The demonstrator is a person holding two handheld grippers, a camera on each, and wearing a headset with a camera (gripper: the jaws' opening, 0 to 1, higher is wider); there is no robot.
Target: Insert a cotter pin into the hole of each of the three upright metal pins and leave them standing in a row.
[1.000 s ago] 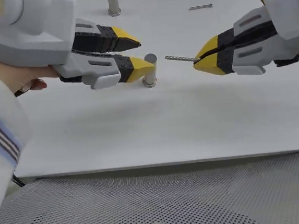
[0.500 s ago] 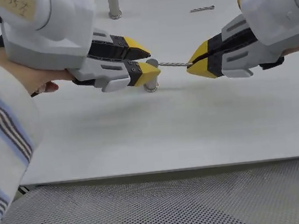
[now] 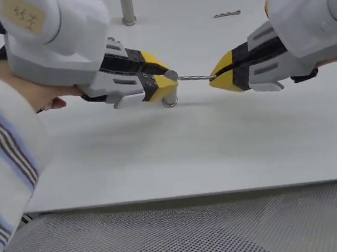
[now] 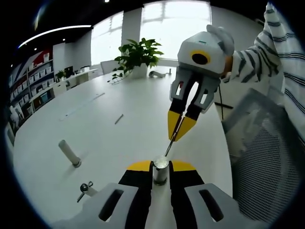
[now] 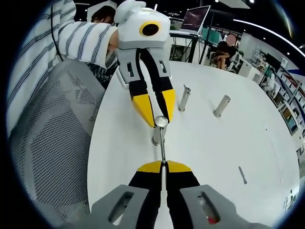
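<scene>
Moved in from 3 o'clock since a second ago: cotter (image 3: 195,77) brought level up to the pin (image 3: 170,89), tip now at its head, so likely just meeting the hole, itself too small to make out. Pinched at the tail by the fully closed right gripper (image 3: 213,78); pin held upright mid-table (image 3: 158,144), clamped in the left gripper (image 3: 168,79), with a second pin (image 3: 127,6) at 12 o'clock and a spare cotter (image 3: 228,14) at 1 o'clock, both well apart. Handwritten on a tan sticker (image 3: 23,13) atop the left gripper, but not legible.
</scene>
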